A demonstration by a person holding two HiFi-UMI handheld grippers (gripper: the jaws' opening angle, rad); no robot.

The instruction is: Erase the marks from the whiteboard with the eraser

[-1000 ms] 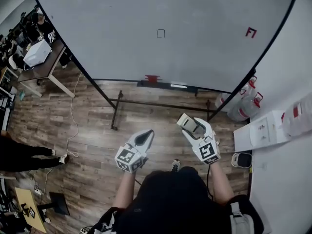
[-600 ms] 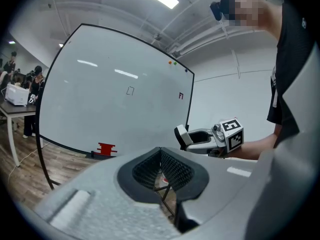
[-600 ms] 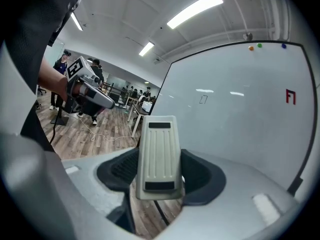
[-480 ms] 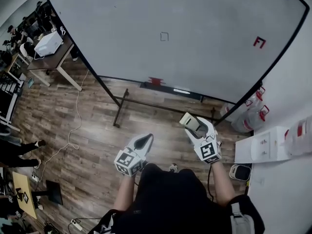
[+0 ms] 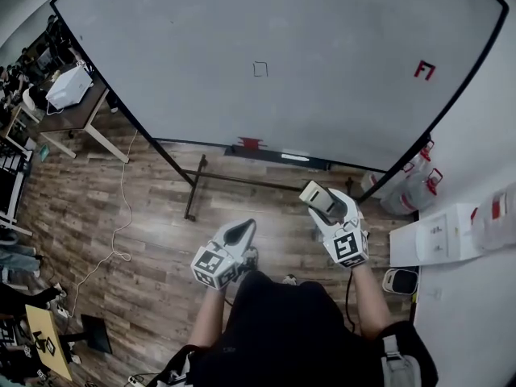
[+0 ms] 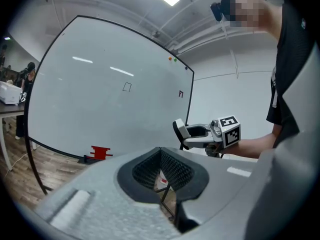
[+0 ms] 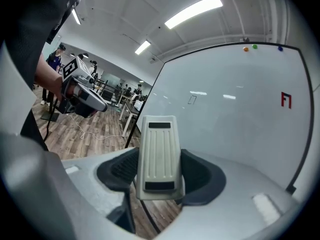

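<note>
1. Barely anything moving since a second ago: the head view is drifting a little, and both grippers are sitting about where they were, well short of the whiteboard (image 5: 322, 31).
2. Right gripper (image 5: 322, 201) is clamping the eraser (image 7: 159, 156). Its jaws are closed on the eraser's two sides, with the ribbed back facing the gripper camera and the long axis standing up out of the jaws.
3. Left gripper (image 5: 239, 231) is carrying nothing. Its jaws are pinched together and it is hanging low at the person's left.
4. Two marks are showing on the board: a small black square (image 5: 260, 69) near the middle and a red mark (image 5: 425, 71) towards the right edge.
5. Key relation: both marks are lying ahead of and above the eraser, well apart from it. The red mark is sitting up and to the right, the square up and to the left.
6. My read: the right gripper is the only one doing useful work here. The far face of the eraser is probably the wiping side, already pointing at the board.
7. Erasing is not yet starting; no contact with the board.
</note>
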